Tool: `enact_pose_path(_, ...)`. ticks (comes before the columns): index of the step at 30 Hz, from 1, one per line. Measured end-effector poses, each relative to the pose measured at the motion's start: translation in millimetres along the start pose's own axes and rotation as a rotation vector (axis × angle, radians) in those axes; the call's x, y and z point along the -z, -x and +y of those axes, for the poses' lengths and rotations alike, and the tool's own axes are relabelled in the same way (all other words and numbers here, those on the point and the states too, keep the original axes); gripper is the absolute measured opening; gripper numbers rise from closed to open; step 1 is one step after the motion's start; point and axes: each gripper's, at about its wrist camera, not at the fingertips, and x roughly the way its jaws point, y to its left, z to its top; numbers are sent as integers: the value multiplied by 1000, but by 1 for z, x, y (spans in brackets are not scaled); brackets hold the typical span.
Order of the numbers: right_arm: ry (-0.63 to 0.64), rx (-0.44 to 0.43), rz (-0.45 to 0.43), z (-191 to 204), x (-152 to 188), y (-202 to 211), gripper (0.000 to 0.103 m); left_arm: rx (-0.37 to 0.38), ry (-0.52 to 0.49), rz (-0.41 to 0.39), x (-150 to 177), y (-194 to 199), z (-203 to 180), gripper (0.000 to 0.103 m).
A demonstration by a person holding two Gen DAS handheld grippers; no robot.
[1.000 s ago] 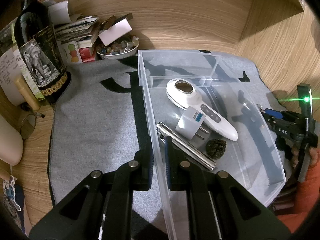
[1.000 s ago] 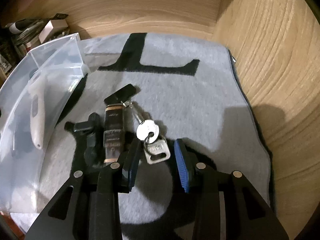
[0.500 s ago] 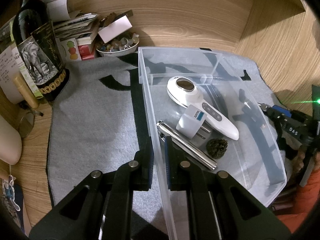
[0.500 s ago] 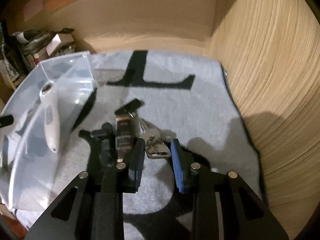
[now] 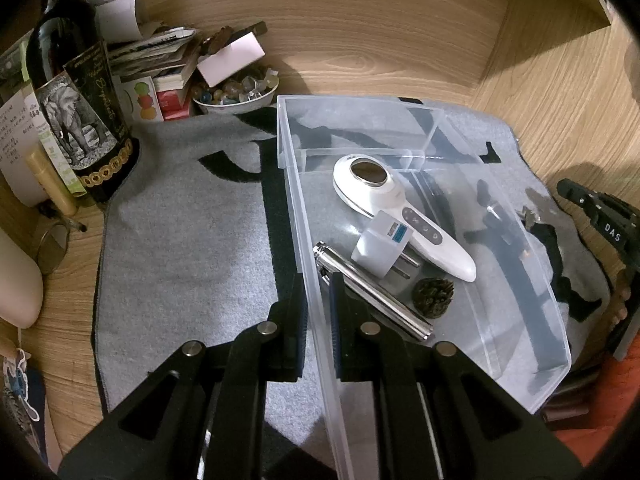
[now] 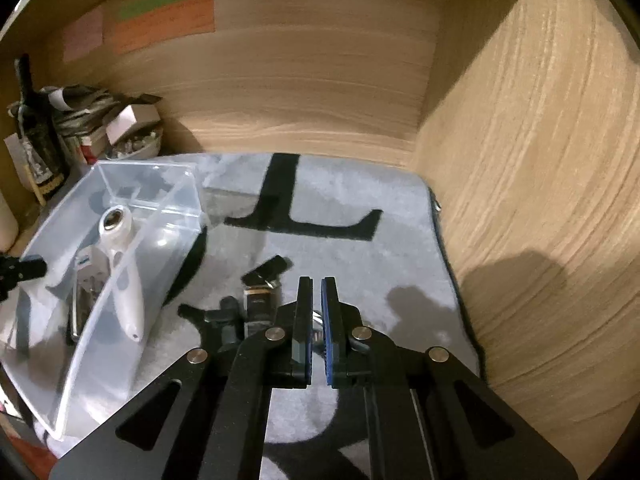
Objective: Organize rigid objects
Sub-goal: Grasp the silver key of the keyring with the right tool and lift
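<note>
1. As its jaws have just been closing, the right hand-held gripper [image 6: 316, 282] now stands w/ pads nearly together. A sliver of silver metal shows in the gap, so it looks pinched on the key bunch [image 6: 318, 334]. Can't tell if the bunch is clear of the mat.
2. Key bunch: sits over the grey mat [image 6: 400, 240] on the right half of the table, betw. the clear bin [image 6: 120, 320] and the table's right edge.
3. Handling, my read: keys are stiff, thin, light and smooth metal. They're joined on a ring, so loose ones will swing and may twist out. Best hold is flat across one key's head or at the ring, deep in the pads, not at the tips.
4. Just beside it on the mat: a dark slim case w/ black cap [image 6: 260, 304] and a black clip-like piece [image 6: 224, 316], both rigid, not yet binned.
5. Left hand-held gripper [image 5: 318, 276]: clamped on the bin's near-left wall, one pad each side. The wall is thin, slick plastic; prob. flexes.
6. In the bin: white handheld device [image 5: 400, 208], plug adapter [image 5: 380, 244], metal cylinder [image 5: 372, 292], dark cone-like lump [image 5: 434, 298].
</note>
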Motion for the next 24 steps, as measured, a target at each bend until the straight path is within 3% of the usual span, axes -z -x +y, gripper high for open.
enact_pose_path(2,-5,14,36,-3,4,-6,13,0,-1,-2,0,1,0,9)
enact_pose_path(4,-16,32,55,-7,8,-12,32,0,0,-3,0,1,0,9)
enact_pose_path(9,-39,30,123,-14,19,-27,46,2,2,-2,-1,1,0,9)
enact_pose_path(13,-5,24,158,-11,22,-39,66,2,0,-3,-1,1,0,9)
enact_pose_path(20,12,-3,207,-15,19,-64,66,1,10,-4,-1,1,0,9)
enact_pose_path(24,-12,-43,197,-17,17,-69,59,-1,7,-4,-1,1,0,9)
